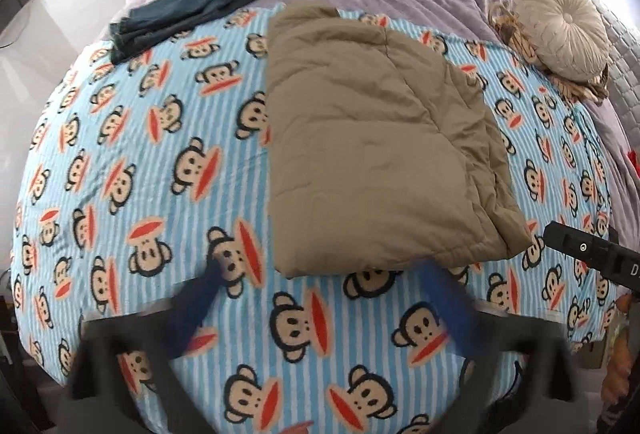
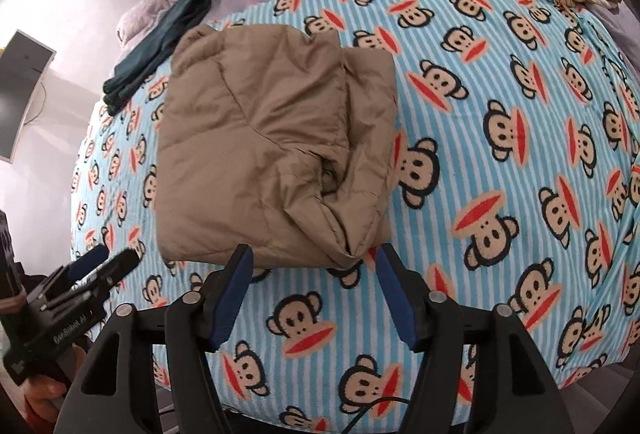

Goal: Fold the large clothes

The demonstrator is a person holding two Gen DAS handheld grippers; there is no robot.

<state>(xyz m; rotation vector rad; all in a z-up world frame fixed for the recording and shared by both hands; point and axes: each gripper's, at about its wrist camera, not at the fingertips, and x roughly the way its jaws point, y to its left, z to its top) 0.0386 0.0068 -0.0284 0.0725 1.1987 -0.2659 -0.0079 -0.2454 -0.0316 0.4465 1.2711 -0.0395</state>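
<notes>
Left wrist view: left gripper (image 1: 320, 270) fingers spread wide, empty (blurred); folded tan jacket (image 1: 376, 137) lies on monkey-print blanket (image 1: 140, 153) just beyond; right wrist view: right gripper (image 2: 314, 258) fingers apart, gripping nothing, jacket (image 2: 264, 153) edge just ahead.

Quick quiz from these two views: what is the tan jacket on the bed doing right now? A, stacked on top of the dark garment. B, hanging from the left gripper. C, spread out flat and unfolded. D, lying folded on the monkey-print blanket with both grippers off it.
D: the jacket lies folded on the blanket, and both the left gripper and right gripper stand open, clear of it.
</notes>
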